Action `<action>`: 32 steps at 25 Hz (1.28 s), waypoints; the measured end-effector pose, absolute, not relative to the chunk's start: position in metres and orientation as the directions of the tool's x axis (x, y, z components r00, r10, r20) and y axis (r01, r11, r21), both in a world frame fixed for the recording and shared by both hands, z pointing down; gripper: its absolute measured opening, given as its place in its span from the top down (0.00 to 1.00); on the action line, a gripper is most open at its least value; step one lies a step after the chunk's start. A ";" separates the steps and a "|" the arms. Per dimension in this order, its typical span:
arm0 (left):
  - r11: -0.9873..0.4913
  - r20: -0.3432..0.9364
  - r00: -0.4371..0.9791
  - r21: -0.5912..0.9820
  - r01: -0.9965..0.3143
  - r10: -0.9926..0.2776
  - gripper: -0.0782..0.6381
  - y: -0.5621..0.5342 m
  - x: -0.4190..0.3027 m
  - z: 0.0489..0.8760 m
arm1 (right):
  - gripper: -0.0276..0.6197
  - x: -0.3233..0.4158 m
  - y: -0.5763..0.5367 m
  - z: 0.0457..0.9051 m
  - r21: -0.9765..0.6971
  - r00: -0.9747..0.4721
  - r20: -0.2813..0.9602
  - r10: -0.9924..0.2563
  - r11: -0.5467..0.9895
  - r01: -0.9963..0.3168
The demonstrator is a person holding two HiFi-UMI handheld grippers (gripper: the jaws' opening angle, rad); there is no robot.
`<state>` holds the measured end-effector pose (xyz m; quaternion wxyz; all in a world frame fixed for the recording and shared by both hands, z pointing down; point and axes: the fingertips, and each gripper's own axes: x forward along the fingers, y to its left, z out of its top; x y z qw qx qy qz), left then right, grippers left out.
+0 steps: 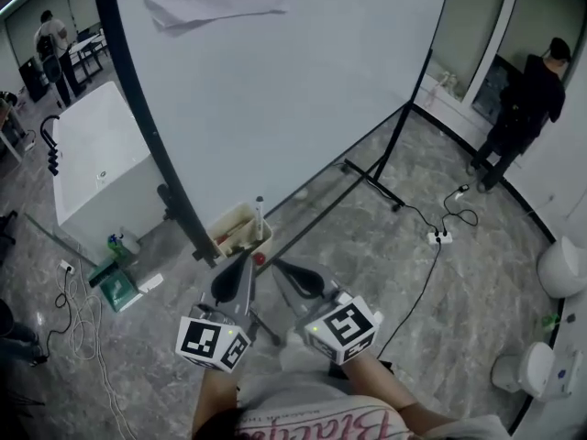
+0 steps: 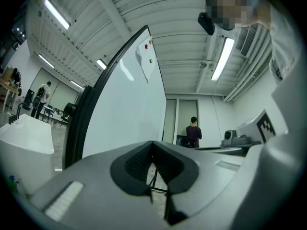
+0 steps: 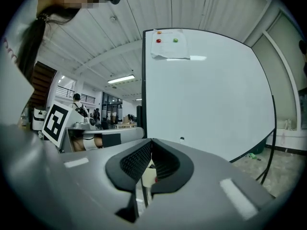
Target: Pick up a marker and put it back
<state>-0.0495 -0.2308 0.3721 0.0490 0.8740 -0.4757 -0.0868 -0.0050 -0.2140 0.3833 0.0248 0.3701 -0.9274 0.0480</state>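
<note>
Two tools: both are hovering just on the near side of the shallow beige tray (image 1: pixel 227 225), which is sitting at the foot of the large white whiteboard (image 1: pixel 275 90).
Left gripper (image 1: pixel 244 258) (image 2: pixel 153 145): it is pointing at the tray's near edge with its jaws pressed together, gripping nothing.
Slim dark-capped marker (image 1: pixel 260 211) (image 3: pixel 181 139): it is standing upright at the tray's far right corner with its long axis vertical. It is lying ahead of both tips, a little right of the left one.
Right gripper (image 1: pixel 277 266) (image 3: pixel 151 145): it is waiting just right of the tray's near corner, jaws closed and empty.
Coming move: either tool is looking close enough. Its jaws are needing to part first, then go forward over the tray to close across the barrel from the side.
</note>
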 end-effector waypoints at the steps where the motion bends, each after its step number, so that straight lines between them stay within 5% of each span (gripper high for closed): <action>1: -0.534 -0.103 0.524 0.167 -0.829 -0.845 0.89 -0.240 -0.049 0.372 | 0.95 -0.004 -0.224 0.381 -0.073 -0.733 0.070 -0.676 0.730 -0.680; 7: -0.489 -0.111 0.477 0.135 -0.862 -0.872 0.89 -0.284 -0.048 0.364 | 0.92 -0.003 -0.276 0.389 -0.086 -0.766 0.079 -0.637 0.762 -0.642; 15: -0.425 -0.097 0.415 0.115 -0.898 -0.905 0.89 -0.307 -0.067 0.366 | 0.76 -0.021 -0.321 0.423 -0.242 -0.798 0.200 -0.568 0.761 -0.602; 26: -0.441 -0.096 0.433 0.092 -0.893 -0.896 0.89 -0.323 -0.091 0.358 | 0.84 -0.050 -0.341 0.435 -0.329 -0.812 0.245 -0.529 0.743 -0.583; 32: -0.469 -0.102 0.460 0.108 -0.877 -0.882 0.89 -0.325 -0.093 0.357 | 0.85 -0.045 -0.328 0.406 -0.308 -0.827 0.161 -0.538 0.769 -0.560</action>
